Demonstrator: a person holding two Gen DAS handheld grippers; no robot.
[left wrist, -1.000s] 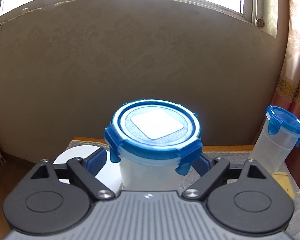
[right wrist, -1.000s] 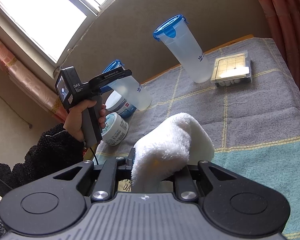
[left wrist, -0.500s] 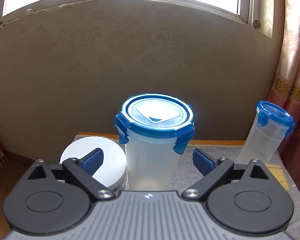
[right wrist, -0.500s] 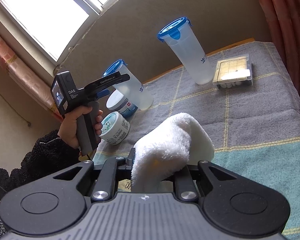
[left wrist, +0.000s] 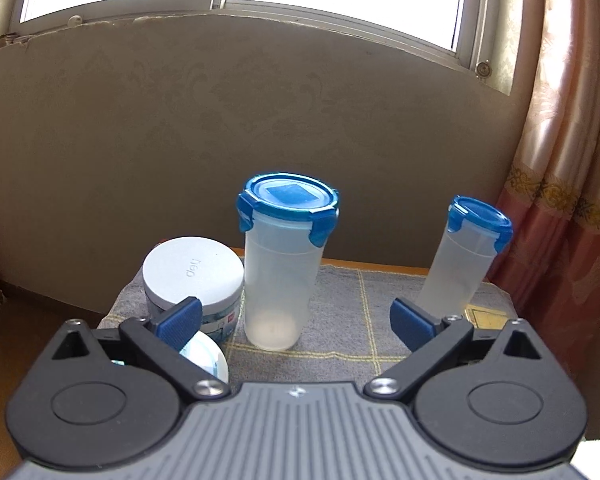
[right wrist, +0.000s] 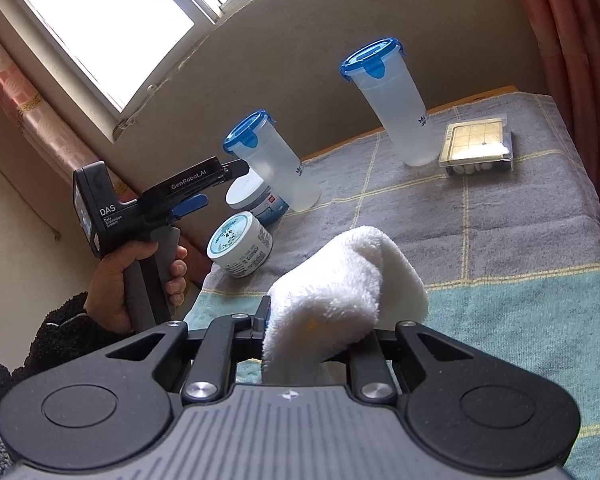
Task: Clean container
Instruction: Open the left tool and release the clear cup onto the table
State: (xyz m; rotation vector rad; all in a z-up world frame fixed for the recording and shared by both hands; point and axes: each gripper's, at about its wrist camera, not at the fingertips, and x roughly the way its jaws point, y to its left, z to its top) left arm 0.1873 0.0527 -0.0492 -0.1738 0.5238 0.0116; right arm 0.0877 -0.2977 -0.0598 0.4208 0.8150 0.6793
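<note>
Frosted clear plastic forms the tall container (left wrist: pixel 281 280), which is capped with a blue clip-on lid and stands upright on the grey checked cloth (left wrist: pixel 340 328) near the table's back edge; nothing can be made out inside it. It is framed by the left gripper (left wrist: pixel 296 318), whose jaws have just been opening and are now spread wide, well clear of its walls, with nothing pressed between the blue pads (left wrist: pixel 180 316).

A second container of the same kind (left wrist: pixel 466 256) is seen further right, also lidded and seemingly empty. Just left of the first one, a short round tub with a white lid (left wrist: pixel 194 276) is placed, and a smaller round jar (right wrist: pixel 240 246) lies beside it. A clear flat box (right wrist: pixel 476 148) holding small white pieces rests by the second container.

A fluffy white towel (right wrist: pixel 340 300) is clamped tightly in the right gripper (right wrist: pixel 312 340).
</note>
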